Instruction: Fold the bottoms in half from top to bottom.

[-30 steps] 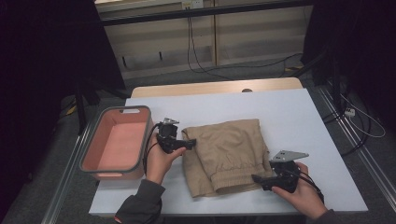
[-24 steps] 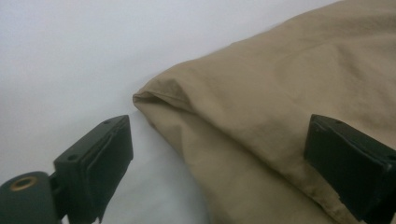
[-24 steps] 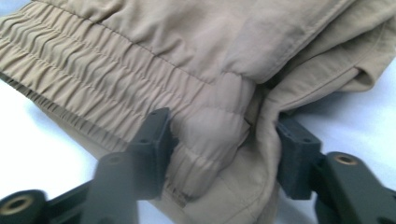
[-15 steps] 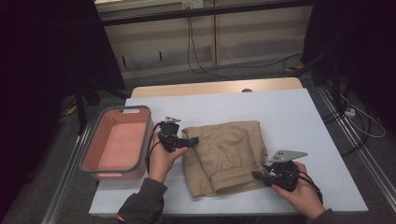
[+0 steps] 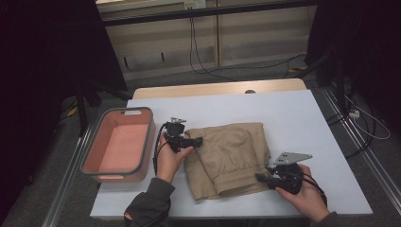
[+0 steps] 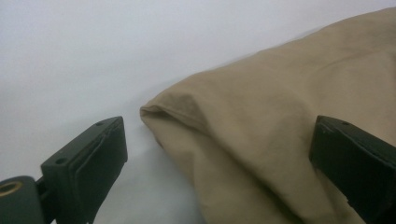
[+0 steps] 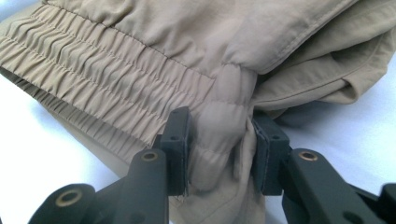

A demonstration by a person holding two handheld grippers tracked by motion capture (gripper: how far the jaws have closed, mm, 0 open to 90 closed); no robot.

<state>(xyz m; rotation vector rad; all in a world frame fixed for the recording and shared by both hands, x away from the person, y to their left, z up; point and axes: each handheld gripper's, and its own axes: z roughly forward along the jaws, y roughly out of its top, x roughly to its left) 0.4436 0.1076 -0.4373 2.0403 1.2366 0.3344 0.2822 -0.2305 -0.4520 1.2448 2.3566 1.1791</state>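
Tan trousers (image 5: pixel 229 158) lie folded mid-table (image 5: pixel 302 118), beside the pink bin (image 5: pixel 118 146). Right gripper (image 7: pixel 219 149) pinches a bunched elastic waistband; left gripper (image 6: pixel 219 154) stands spread, one corner between its jaws, ungripped. Risk: a one-sided lift may undo the fold, or the waistband slips free

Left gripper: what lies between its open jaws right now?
In the left gripper view, a folded corner of the tan trousers and bare white table; the left gripper isn't pressing on either.

Dim, dark-edged high view; bright, slightly soft close-ups.
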